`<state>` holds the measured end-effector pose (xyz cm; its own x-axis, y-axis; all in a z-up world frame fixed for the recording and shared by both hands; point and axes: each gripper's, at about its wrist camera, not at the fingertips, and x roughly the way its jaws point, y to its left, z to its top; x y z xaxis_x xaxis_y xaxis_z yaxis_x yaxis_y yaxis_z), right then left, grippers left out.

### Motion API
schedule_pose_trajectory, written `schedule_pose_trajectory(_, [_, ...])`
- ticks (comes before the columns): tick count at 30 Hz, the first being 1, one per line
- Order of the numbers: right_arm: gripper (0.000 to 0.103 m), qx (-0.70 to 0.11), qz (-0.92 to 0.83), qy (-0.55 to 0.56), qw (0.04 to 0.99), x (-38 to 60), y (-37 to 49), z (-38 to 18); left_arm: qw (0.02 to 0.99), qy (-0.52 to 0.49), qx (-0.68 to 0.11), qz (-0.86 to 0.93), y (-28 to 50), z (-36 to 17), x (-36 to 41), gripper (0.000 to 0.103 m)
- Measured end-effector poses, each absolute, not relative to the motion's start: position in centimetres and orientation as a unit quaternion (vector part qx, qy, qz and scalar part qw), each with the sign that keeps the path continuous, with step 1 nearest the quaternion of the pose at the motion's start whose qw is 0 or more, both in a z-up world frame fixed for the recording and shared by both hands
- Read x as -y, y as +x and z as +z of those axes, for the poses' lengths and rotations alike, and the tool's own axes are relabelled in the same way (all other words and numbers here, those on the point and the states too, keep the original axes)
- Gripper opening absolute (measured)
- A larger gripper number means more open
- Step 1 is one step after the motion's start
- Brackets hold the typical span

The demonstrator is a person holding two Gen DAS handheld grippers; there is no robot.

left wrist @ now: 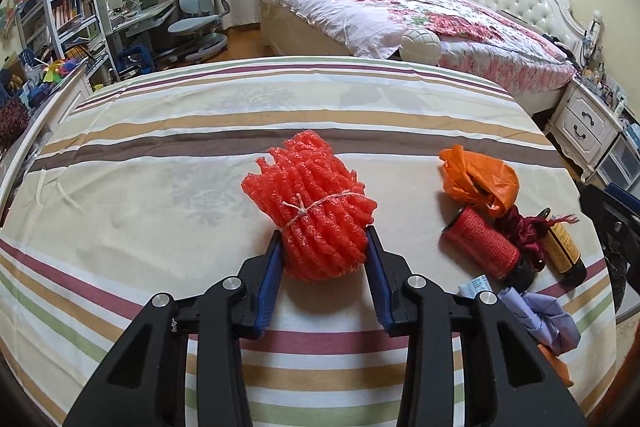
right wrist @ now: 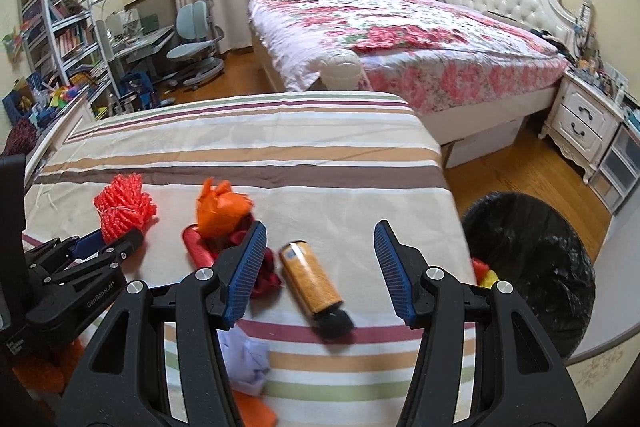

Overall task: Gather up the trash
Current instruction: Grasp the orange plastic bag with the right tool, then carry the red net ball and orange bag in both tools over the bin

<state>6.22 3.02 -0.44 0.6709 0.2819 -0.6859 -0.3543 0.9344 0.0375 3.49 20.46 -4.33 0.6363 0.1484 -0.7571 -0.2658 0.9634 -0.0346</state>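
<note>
"GenRobot.AI" marks left gripper (right wrist: 116, 243) clamping red foam bundle (left wrist: 316, 211); right gripper (right wrist: 320, 267) gapes empty.

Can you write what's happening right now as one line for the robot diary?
left gripper: shut on red foam net bundle | right gripper: open, empty, above bottle | bin: right of table | stage: pickup
</note>
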Motion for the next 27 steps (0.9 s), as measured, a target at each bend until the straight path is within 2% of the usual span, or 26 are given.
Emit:
schedule_pose_trajectory(21, [0.055, -0.400, 0.213, -0.155, 0.878, -12.7, 7.7, -2.6, 0.891, -0.106, -0.405, 0.177, 0.4, -4.6, -29.4, 0.040])
schedule_pose_trajectory(27, [0.049, -0.406, 0.212, -0.158, 0.875, -12.6, 7.8, -2.8, 0.892, -0.108, -0.404, 0.172, 0.5, -4.6, -29.2, 0.040])
